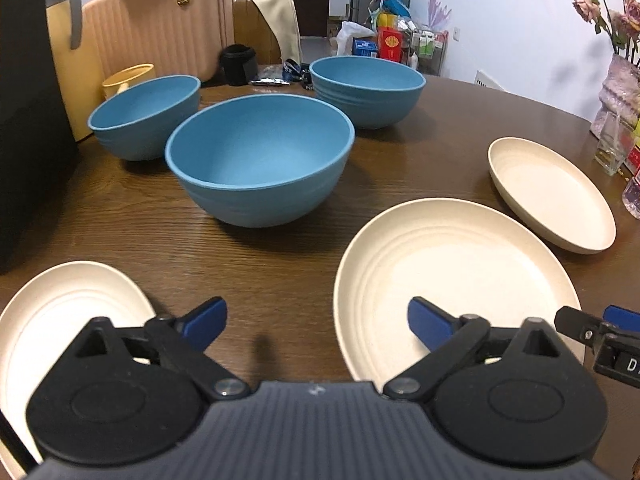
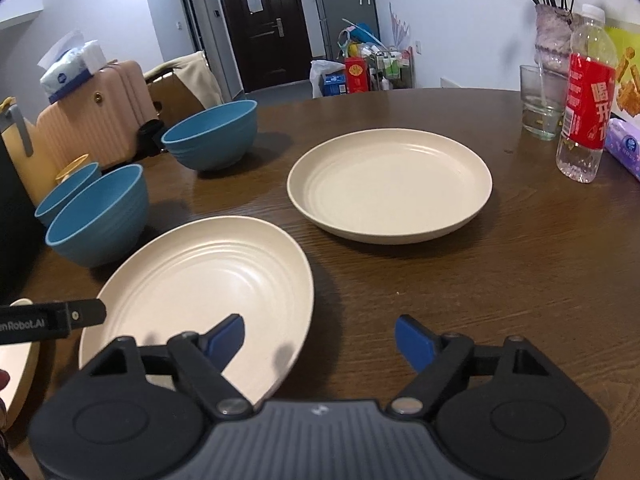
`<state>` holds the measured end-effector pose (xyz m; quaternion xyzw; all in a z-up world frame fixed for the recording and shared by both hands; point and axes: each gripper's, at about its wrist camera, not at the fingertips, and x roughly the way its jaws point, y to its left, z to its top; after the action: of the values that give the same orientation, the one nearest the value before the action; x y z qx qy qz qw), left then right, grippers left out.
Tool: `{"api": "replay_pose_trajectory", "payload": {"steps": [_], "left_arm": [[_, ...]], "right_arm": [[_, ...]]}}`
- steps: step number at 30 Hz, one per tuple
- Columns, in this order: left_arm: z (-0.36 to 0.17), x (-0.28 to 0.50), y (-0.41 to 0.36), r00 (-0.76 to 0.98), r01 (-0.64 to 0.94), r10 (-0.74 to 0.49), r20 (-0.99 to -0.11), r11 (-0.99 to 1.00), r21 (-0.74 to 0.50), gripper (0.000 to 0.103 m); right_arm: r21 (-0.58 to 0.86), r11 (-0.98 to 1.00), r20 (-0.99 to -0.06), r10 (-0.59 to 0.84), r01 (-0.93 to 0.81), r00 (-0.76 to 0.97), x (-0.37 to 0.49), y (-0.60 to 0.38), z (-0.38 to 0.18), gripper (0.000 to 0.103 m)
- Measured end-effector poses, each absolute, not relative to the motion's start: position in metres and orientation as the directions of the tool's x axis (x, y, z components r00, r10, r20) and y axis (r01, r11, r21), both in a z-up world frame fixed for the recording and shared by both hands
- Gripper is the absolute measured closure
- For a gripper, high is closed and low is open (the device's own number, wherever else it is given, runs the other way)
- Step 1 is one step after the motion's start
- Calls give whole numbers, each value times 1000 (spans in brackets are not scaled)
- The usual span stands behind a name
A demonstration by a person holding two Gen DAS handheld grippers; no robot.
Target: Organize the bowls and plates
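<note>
Three blue bowls stand on the brown table [image 1: 304, 264]: one in the middle [image 1: 260, 160], one at the back left [image 1: 144, 116], one at the back right [image 1: 368, 92]. Three cream plates lie nearer: left [image 1: 60, 320], middle [image 1: 452, 280], far right [image 1: 552, 196]. My left gripper [image 1: 318, 320] is open over bare table between the left and middle plates, holding nothing. My right gripper [image 2: 320, 338] is open; its left finger hangs over the near plate [image 2: 200, 292], its right finger over the table, so the plate's rim runs between them. A second plate [image 2: 390, 184] lies beyond.
A vase of flowers [image 2: 554, 36], a glass [image 2: 540, 100], a red-labelled water bottle [image 2: 586, 96] and a purple pack [image 2: 626, 148] line the table's right side. A black box [image 1: 28, 120], a yellow cup [image 1: 128, 78] and a peach suitcase [image 1: 160, 28] stand at the left and back.
</note>
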<state>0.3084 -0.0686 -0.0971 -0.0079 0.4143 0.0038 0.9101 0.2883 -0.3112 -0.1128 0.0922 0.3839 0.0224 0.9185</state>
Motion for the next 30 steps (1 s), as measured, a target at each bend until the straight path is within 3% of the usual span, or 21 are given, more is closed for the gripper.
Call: {"api": "replay_pose_trajectory", "payload": {"steps": [4, 8, 13, 15, 18, 23, 30], "left_arm": [[-100, 314, -72, 651, -4, -9, -759, 1000, -15, 19], [-103, 320, -73, 641, 10, -23, -767, 1000, -21, 37], [-105, 322, -76, 636, 28, -40, -771, 999, -28, 50], [-107, 322, -77, 633, 39, -46, -773, 999, -27, 63], [-110, 324, -78, 618, 56, -69, -783, 997, -44, 74], [-112, 324, -80, 618, 57, -70, -783, 997, -44, 83], [-113, 324, -78, 624, 56, -69, -779, 997, -44, 87]], "right_arm": [[193, 981, -704, 118, 30, 700, 295, -313, -118, 34], [209, 978, -702, 131, 27, 700, 299, -315, -123, 51], [225, 974, -698, 150, 17, 700, 300, -315, -126, 64], [238, 971, -696, 160, 14, 700, 301, -316, -126, 73], [262, 965, -692, 178, 14, 700, 302, -317, -127, 80], [307, 952, -686, 217, 5, 694, 303, -317, -129, 91], [312, 950, -684, 214, 14, 698, 301, -317, -130, 92]]}}
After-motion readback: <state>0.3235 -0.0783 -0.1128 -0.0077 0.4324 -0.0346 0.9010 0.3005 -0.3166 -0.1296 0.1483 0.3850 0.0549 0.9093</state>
